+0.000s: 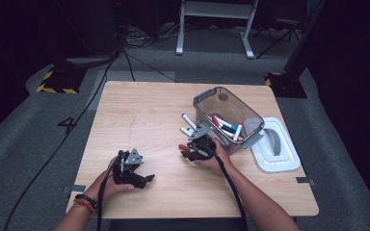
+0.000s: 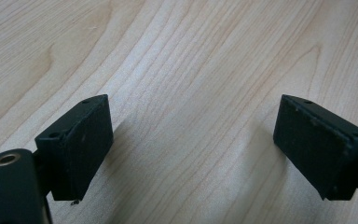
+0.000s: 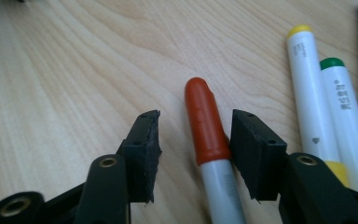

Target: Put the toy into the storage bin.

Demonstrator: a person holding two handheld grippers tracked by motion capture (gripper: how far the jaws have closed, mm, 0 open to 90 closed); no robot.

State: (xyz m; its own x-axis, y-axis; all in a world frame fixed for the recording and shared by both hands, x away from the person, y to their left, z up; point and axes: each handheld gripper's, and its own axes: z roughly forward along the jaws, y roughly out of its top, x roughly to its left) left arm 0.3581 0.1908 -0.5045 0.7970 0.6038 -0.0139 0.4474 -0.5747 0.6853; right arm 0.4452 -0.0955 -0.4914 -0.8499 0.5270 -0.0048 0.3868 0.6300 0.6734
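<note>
Red-capped marker with a grey barrel: lying flat on the pale wooden table, just in front of the clear plastic bin that already holds several markers, and sitting between the jaws of the right gripper. Jaws not yet clamped: right-hand pad touching or nearly touching the cap's base, left-hand pad apart from it, a strip of wood showing in the gap. So open, straddling the marker, not gripping.

Step in hand, by the look of it: picking up this marker for the bin. To do it well: shift slightly so the barrel sits midway between the pads, then close squarely across it. Better to bite where the cap meets the barrel than on the rounded tip, which would likely slip. Worth keeping clear of the white markers with yellow and green caps lying just beside, so the outer jaw does not nudge them.

Left gripper: resting low over bare wood, jaws apart, nothing between them.
</note>
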